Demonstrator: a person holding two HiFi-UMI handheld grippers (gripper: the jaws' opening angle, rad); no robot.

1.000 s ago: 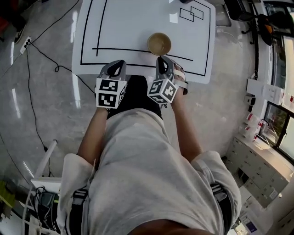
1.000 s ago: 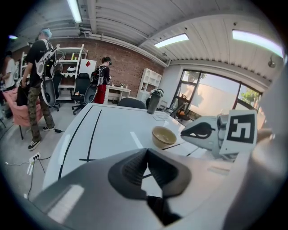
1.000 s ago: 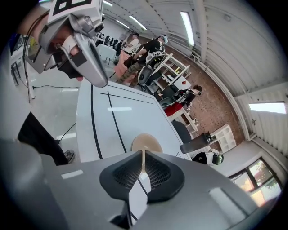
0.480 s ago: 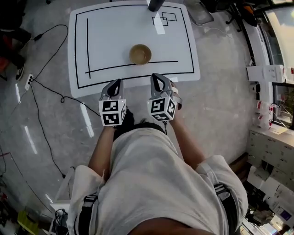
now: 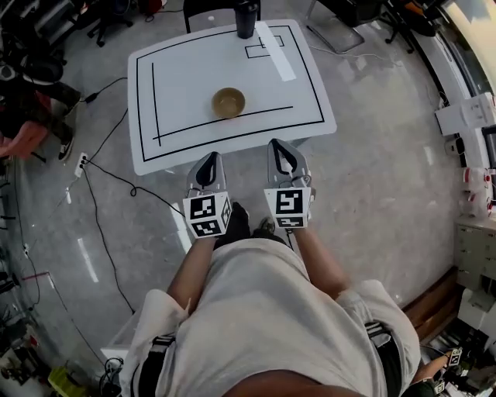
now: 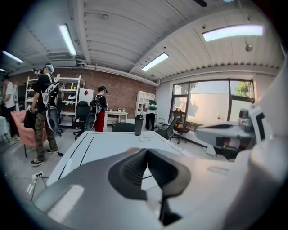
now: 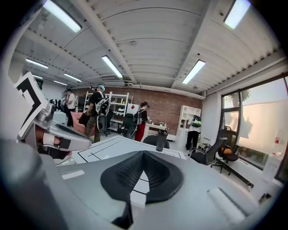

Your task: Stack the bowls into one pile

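Table [image 5: 186, 77] ahead of the person, bowl [image 5: 229, 102] on it toward the near edge, bottle [image 5: 246, 19] at the far edge behind the bowl, left gripper [image 5: 209, 160] and right gripper [image 5: 280, 148] side by side short of the table.

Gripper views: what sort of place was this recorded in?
Probably an open-plan lab or office workspace: office chairs, shelving against a brick wall, and a white table marked with black lines.

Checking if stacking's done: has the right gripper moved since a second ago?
Yes. The right gripper drew back from beside the brown bowl to the white table's near edge.
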